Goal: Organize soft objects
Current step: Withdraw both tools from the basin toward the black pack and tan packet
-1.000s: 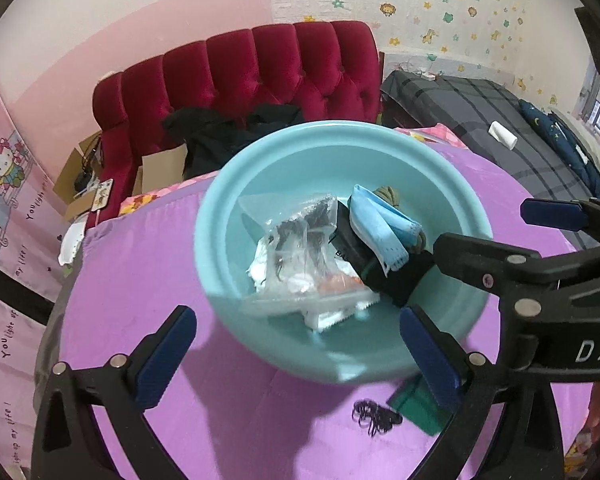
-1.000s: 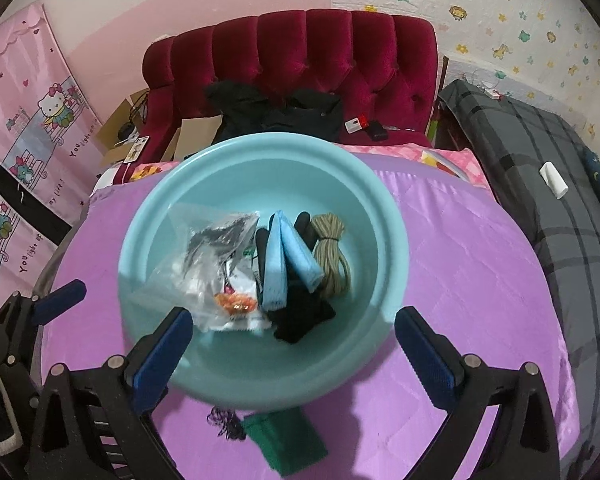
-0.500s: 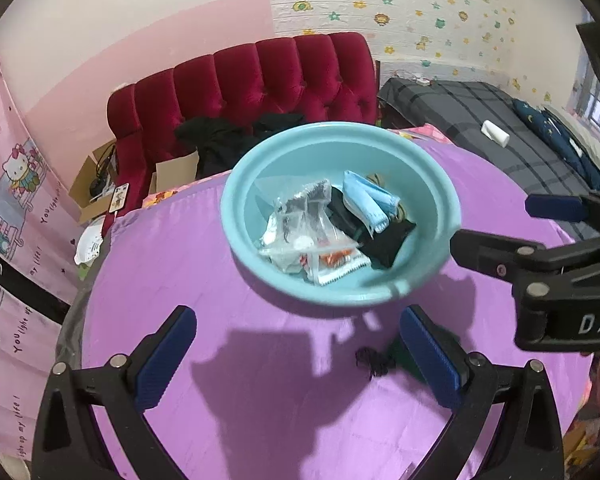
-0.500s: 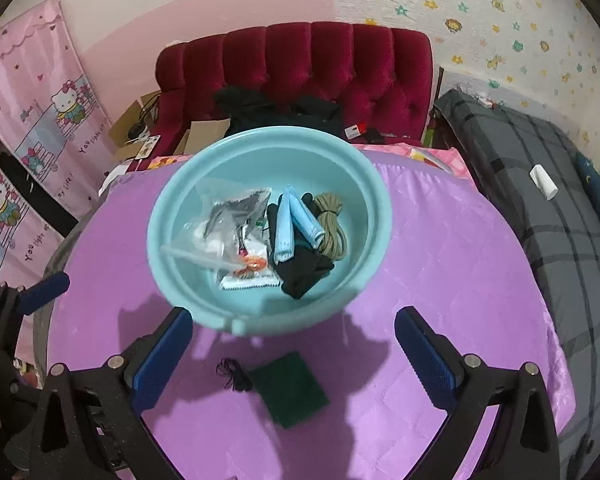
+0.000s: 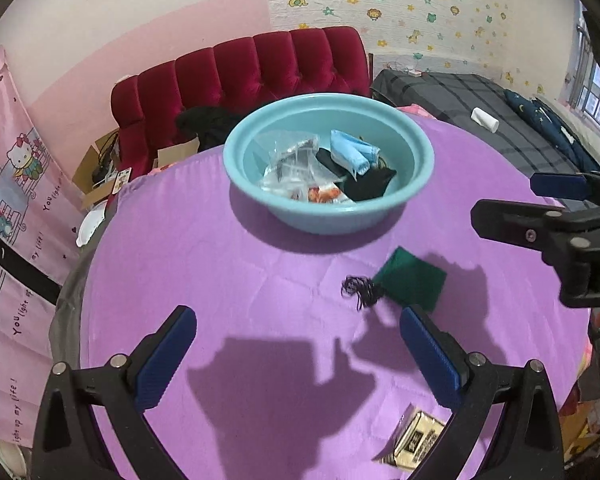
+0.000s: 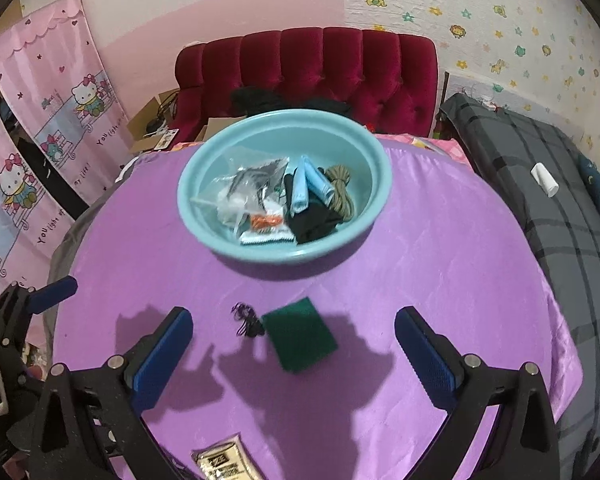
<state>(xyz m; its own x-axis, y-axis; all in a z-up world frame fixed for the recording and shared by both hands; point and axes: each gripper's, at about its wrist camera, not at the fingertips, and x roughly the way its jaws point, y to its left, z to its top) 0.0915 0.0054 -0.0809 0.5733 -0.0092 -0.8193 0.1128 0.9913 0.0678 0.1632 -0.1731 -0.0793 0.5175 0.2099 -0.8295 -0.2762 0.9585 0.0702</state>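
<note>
Purple satin cloth covers the round table (image 6: 440,264), with a red tufted sofa (image 6: 320,68) and a grey plaid bed (image 6: 548,184) behind it. Toward the far side stands a teal basin (image 6: 204,228) already holding soft things: clear plastic bags (image 6: 248,192), a rolled blue cloth (image 6: 308,188), a black garment (image 6: 312,220) and a coil of tan cord (image 6: 340,192). Not yet gathered are a folded green cloth (image 6: 300,334), lying flat on the table between basin and camera, and a small tangle of black hair ties (image 6: 246,320) just beside its left edge. Both look light and limp; the cloth would likely slide on the slick satin, so pinching a raised corner or edge seems safer than pressing down on its middle, and the ties call for a fine nip at the densest part of the bunch. The right hand-held gripper (image 6: 294,344) hangs above the green cloth with its blue pads spread wide, empty. The left hand-held gripper (image 5: 296,350) is likewise spread and holds nothing. A printed packet (image 5: 416,440) lies near the table's front edge.
</note>
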